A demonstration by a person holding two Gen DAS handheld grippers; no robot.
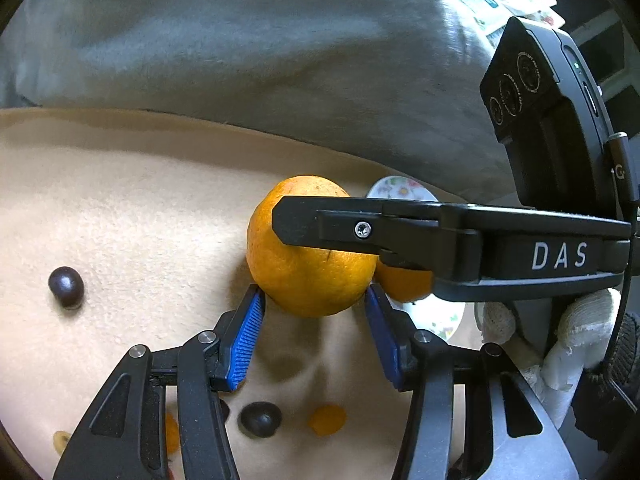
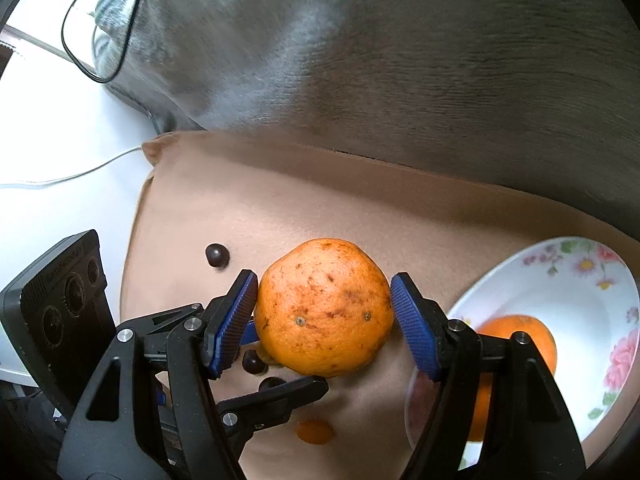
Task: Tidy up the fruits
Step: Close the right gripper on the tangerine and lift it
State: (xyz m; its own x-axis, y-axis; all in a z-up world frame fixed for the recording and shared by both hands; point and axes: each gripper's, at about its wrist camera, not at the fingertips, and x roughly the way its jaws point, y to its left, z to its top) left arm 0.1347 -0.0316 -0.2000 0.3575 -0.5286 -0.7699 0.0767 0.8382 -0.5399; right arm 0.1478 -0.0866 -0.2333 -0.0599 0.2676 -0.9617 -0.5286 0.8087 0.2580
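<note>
Both my grippers meet on one orange, poised above the tan cloth. My right gripper brackets it: the left pad touches, the right pad stands just clear, so I cannot tell whether that grip is firm. My left gripper has blue pads at the fruit's lower flanks; contact is likewise unclear. Judged best practice: let one gripper clamp squarely across the widest part before the other lets go. Beside it, a floral bowl holds a second orange. Dark berries dot the cloth. Beyond lies a grey blanket.
</note>
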